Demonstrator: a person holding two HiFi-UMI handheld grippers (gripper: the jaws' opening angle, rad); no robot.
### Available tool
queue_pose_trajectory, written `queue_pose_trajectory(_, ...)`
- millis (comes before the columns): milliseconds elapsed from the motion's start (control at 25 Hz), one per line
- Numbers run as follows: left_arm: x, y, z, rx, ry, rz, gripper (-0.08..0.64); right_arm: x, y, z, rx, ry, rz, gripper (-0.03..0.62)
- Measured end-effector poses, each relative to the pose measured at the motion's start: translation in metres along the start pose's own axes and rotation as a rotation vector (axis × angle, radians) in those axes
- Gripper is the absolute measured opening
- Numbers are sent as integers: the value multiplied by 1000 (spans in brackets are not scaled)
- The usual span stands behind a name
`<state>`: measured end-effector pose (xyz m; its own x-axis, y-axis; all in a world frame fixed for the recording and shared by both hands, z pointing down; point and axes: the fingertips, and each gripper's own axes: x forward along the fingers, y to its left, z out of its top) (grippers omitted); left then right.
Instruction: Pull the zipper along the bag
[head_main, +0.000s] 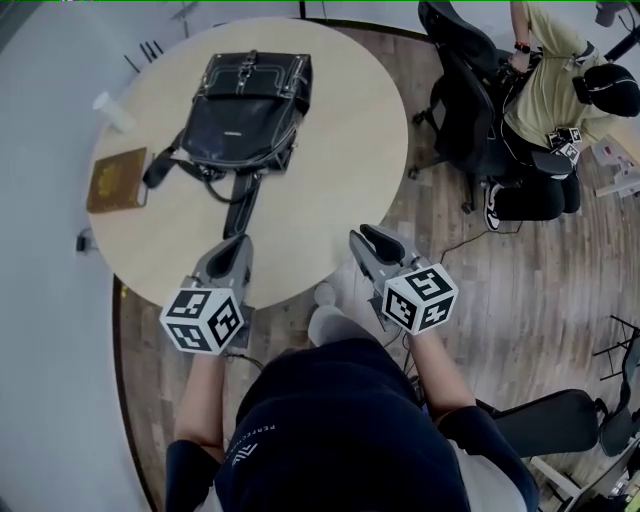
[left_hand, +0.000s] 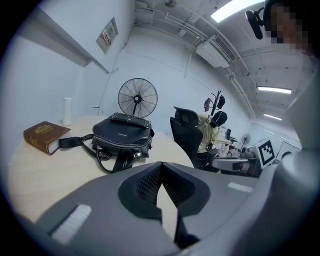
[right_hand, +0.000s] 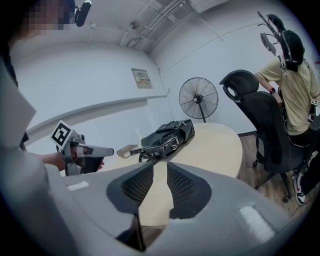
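Note:
A black leather bag (head_main: 245, 110) lies on the round pale table (head_main: 350, 150), its strap (head_main: 240, 203) trailing toward the near edge. No zipper pull can be made out. My left gripper (head_main: 235, 246) hovers at the table's near edge, short of the strap, with its jaws shut and nothing between them (left_hand: 160, 167). My right gripper (head_main: 370, 238) is beside it to the right, over the table's rim, open and empty (right_hand: 160, 169). From both gripper views the bag (left_hand: 122, 137) (right_hand: 167, 136) sits well ahead of the fingertips.
A brown book (head_main: 117, 180) and a white cylinder (head_main: 113, 112) sit left of the bag. A seated person (head_main: 550, 90) and a black office chair (head_main: 465, 90) are beyond the table at right. A standing fan (left_hand: 137, 98) is behind the table. Another chair (head_main: 560, 415) stands at lower right.

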<state>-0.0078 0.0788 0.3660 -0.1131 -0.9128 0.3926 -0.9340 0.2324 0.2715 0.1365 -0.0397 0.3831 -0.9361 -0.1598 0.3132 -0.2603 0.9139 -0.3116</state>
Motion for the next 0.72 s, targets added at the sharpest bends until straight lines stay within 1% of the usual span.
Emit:
queue_pose_trajectory(160, 7, 0, 11, 24, -22, 15, 15, 6, -2, 5, -9, -24, 24, 87)
queue_pose_trajectory(320, 15, 1, 12, -9, -32, 38, 15, 23, -9, 7, 8, -19, 52, 86)
queue_pose_trajectory(440, 18, 7, 18, 5, -33, 57, 15, 37, -6, 18, -25, -16, 85, 86)
queue_pose_trajectory(520, 23, 17, 26, -17, -55, 76, 15, 45, -9, 28, -49, -20, 101, 86)
queue_pose_trajectory(600, 31, 20, 33, -36, -71, 76, 15, 51, -15, 39, -60, -33, 111, 86)
queue_pose_trajectory(720, 46, 17, 37, -12, -49, 70, 15, 56, -25, 47, -54, -51, 108, 86)
